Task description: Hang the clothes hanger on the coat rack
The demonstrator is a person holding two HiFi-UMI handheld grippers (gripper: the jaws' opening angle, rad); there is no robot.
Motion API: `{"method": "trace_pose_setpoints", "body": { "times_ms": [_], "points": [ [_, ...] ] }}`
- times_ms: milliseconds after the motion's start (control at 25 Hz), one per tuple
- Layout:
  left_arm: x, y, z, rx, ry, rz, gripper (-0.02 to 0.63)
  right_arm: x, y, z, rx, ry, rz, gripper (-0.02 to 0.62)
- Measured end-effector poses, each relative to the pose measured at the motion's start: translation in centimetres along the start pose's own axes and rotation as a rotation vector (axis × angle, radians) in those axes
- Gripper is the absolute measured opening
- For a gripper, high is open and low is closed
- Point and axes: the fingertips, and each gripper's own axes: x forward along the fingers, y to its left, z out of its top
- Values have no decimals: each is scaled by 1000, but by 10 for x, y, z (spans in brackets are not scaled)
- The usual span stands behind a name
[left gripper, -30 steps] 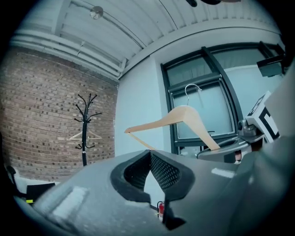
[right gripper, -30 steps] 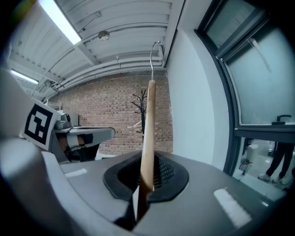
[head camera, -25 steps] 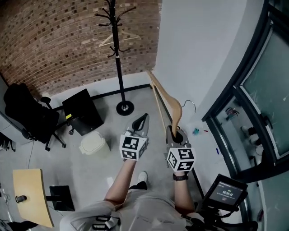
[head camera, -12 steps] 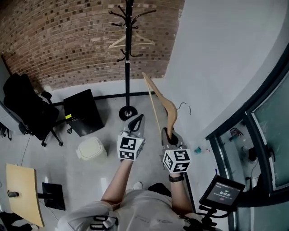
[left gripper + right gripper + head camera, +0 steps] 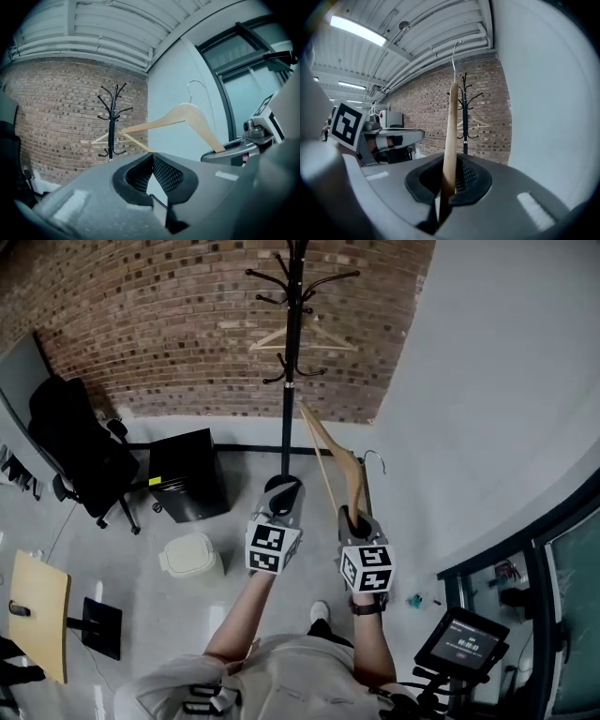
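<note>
My right gripper is shut on one arm of a pale wooden clothes hanger, which stands up out of the jaws with its metal hook on the wall side. In the right gripper view the hanger rises straight between the pads. The black coat rack stands ahead against the brick wall, apart from the held hanger. A second wooden hanger hangs on it. My left gripper is shut and empty, level beside the right one, with the rack ahead to its left.
A black office chair, a black cabinet and a white bin stand on the floor to the left. A wooden tabletop is at the lower left. A white wall runs along the right, with a small screen below it.
Both grippers and the head view have advanced toward the coat rack, which looms larger and nearer. The rack's base is now hidden behind the left gripper. The hold on the hanger is unchanged.
</note>
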Motion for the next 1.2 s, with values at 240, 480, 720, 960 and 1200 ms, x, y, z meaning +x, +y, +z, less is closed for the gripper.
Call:
{"method": "trace_pose_setpoints", "body": {
  "times_ms": [240, 480, 720, 960, 1200],
  "points": [
    [57, 13, 38, 49, -63, 98, 2, 46, -46, 40, -64, -58, 122, 6],
    [99, 13, 34, 70, -38, 155, 2, 87, -81, 45, -59, -90, 298, 6],
    [113, 35, 26, 88, -1, 231, 2, 130, -104, 26, -179, -79, 338, 5],
    [153, 85, 12, 40, -2, 259, 2, 193, -110, 19, -131, -22, 385, 5],
    [194, 153, 29, 21, -49, 287, 2, 265, -104, 57, -198, -25, 448, 5]
  ]
}}
